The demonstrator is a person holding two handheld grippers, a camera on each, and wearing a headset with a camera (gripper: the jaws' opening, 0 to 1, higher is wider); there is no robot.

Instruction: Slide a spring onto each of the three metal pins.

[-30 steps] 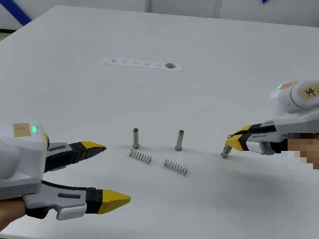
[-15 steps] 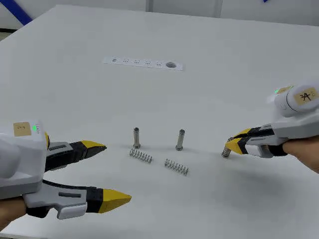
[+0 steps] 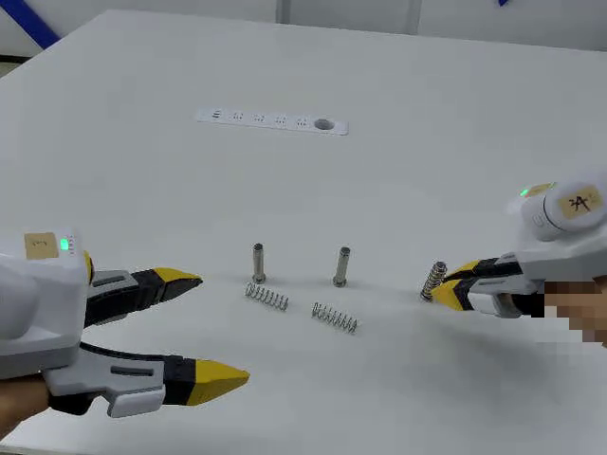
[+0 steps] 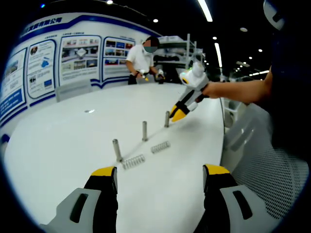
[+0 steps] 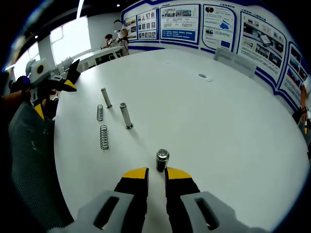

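Three metal pins stand in a row on the white table (image 3: 398, 171). The left pin (image 3: 258, 263) and middle pin (image 3: 342, 266) are bare. The right pin carries a spring (image 3: 435, 281), seen end-on as the sprung pin (image 5: 162, 159). Two loose springs (image 3: 266, 297) (image 3: 335, 318) lie in front of the bare pins. My right gripper (image 3: 448, 286) sits just right of the sprung pin, jaws narrowly parted with nothing between them (image 5: 155, 175). My left gripper (image 3: 213, 329) hovers at the lower left, wide open and empty (image 4: 160, 172), facing the pins.
A flush socket strip (image 3: 270, 120) is set into the table farther back. The table's near edge runs beside a mesh chair (image 4: 252, 160). A person (image 4: 143, 58) stands at another bench in the background.
The right gripper has let go of the spring, which now stands on the right pin, and has drawn back slightly to the right. The left gripper has not moved.
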